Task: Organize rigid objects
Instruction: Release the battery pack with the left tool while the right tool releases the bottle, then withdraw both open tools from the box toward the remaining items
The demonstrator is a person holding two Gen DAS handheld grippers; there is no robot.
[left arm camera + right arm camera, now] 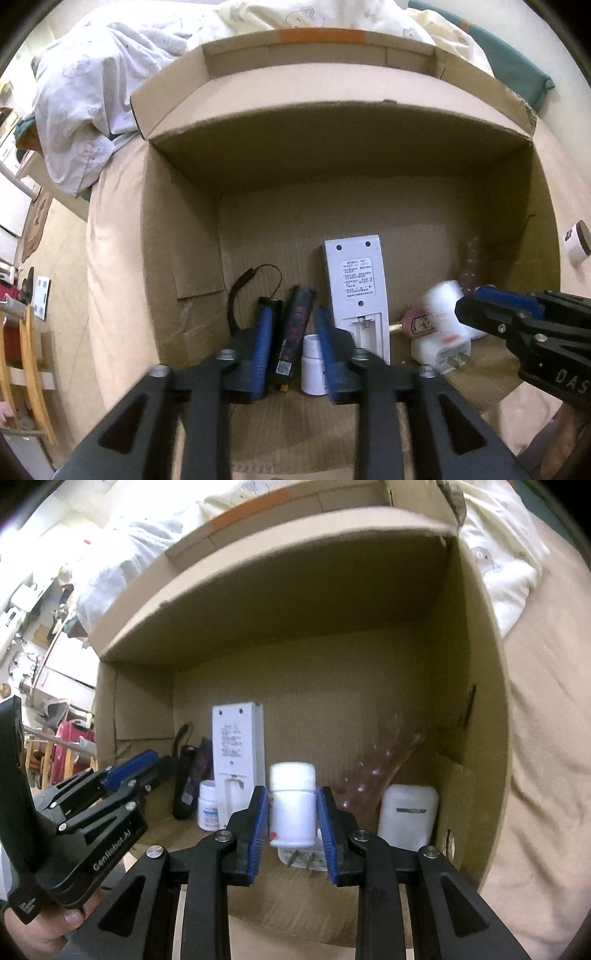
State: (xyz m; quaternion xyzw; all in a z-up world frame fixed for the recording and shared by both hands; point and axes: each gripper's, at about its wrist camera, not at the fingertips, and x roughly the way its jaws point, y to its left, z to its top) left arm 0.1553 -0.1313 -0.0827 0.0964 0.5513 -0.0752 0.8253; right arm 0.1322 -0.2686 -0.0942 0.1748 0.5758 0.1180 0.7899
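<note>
An open cardboard box (184, 229) lies on a bed. Inside it are a white remote (356, 291), a dark stick-shaped item (295, 328) with a strap, a small white bottle (312, 363), a white plug adapter (441, 350) and a pink key (415, 323). My left gripper (295, 354) is open over the dark item and small bottle. My right gripper (291, 830) is shut on a white pill bottle (293, 805) and holds it inside the box, above the plug adapter (301, 858). A white earbud case (406, 818) stands at the right wall.
A clear pinkish plastic piece (373, 771) leans in the box's back right corner. A small white jar with a brown lid (578, 243) lies on the beige sheet (110, 258) outside the box. White bedding (96, 85) is bunched behind the box.
</note>
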